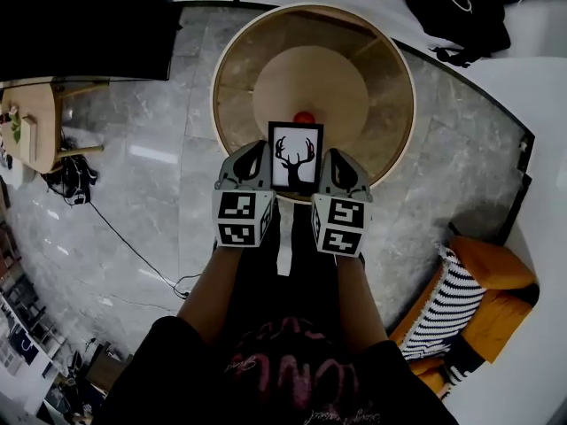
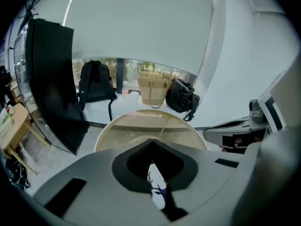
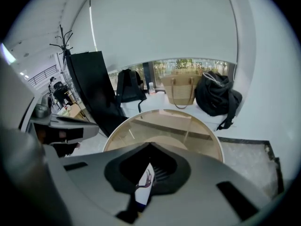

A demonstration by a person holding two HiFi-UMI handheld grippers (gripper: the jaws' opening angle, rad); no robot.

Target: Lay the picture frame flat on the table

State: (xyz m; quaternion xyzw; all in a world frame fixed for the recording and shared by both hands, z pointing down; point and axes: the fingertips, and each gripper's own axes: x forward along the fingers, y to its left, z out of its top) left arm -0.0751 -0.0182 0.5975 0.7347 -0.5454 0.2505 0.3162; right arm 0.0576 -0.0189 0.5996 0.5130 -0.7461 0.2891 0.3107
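The picture frame [image 1: 296,157], black-edged with a black antler print on white, hangs over the near edge of the round glass-topped table [image 1: 394,56], its face toward my head camera. My left gripper [image 1: 258,164] is shut on the frame's left edge and my right gripper [image 1: 334,172] on its right edge. In the left gripper view a sliver of the print [image 2: 158,192] shows between the jaws of the left gripper [image 2: 153,175]. The right gripper view has the frame [image 3: 144,188] edge-on inside the right gripper [image 3: 148,173]. A small red object [image 1: 304,117] peeks out behind the frame's top.
Beyond the table a black backpack [image 1: 456,7] and a woven bag [image 2: 154,90] rest on a white ledge. A tall black panel [image 2: 51,84] stands left. An orange sofa with a striped cushion [image 1: 447,312] lies right, a small wooden table [image 1: 31,127] far left, cables [image 1: 133,251] on the marble floor.
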